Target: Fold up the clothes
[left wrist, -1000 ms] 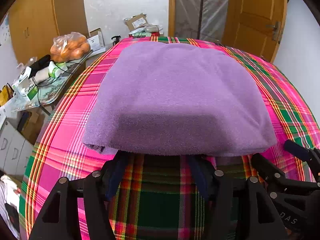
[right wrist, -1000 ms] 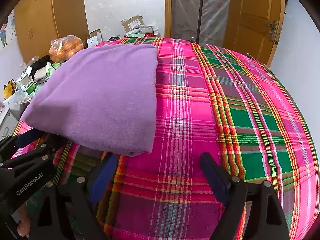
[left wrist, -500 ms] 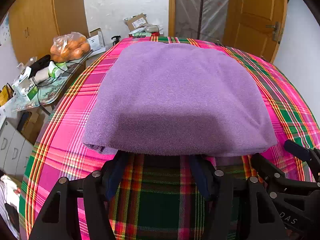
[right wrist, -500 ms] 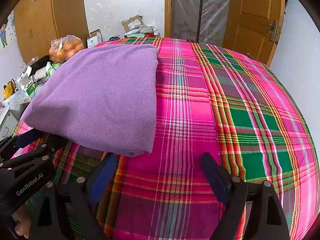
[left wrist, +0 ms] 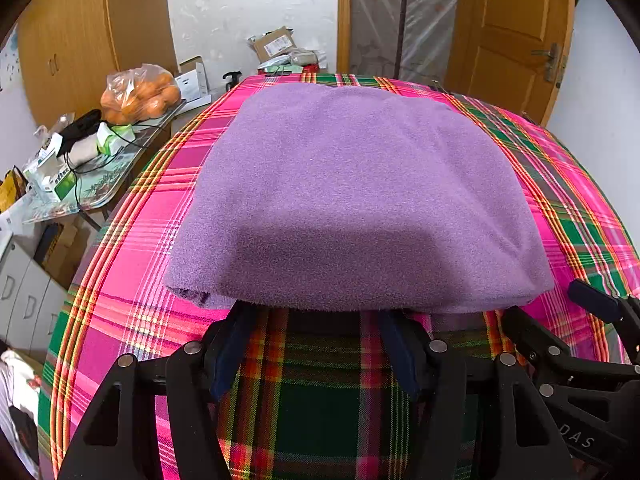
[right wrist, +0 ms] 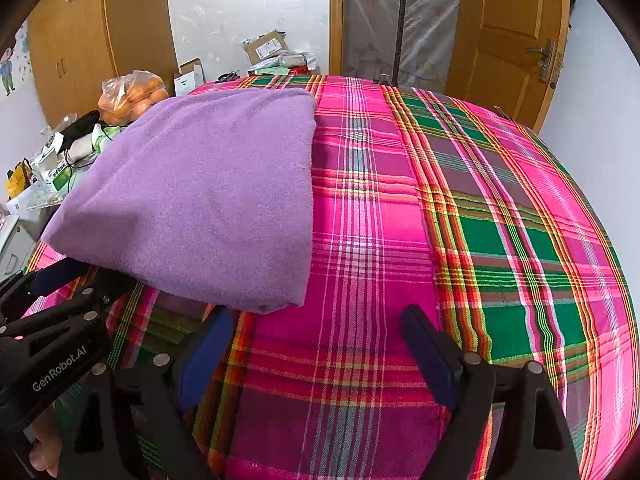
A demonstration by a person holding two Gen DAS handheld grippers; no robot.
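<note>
purple garment (left wrist: 360, 200) is lying folded flat just ahead of left claw (left wrist: 316, 344); both claws, right (right wrist: 320, 344) included, are sitting open, empty. looks nearly done.

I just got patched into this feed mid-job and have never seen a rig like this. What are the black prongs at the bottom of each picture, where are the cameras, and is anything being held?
There is no robot arm: a person holds one two-finger tool in each hand, and each tool carries a fisheye camera looking forward along its fingers. One picture is from the left tool, the other from the right tool. The black prongs with blue pads are those fingers. A folded purple garment lies on a pink and green plaid cloth. Both tools are open and hold nothing. The left tool's fingers reach the garment's near edge; whether they touch it I cannot tell. The right tool sits just off its corner.
</note>
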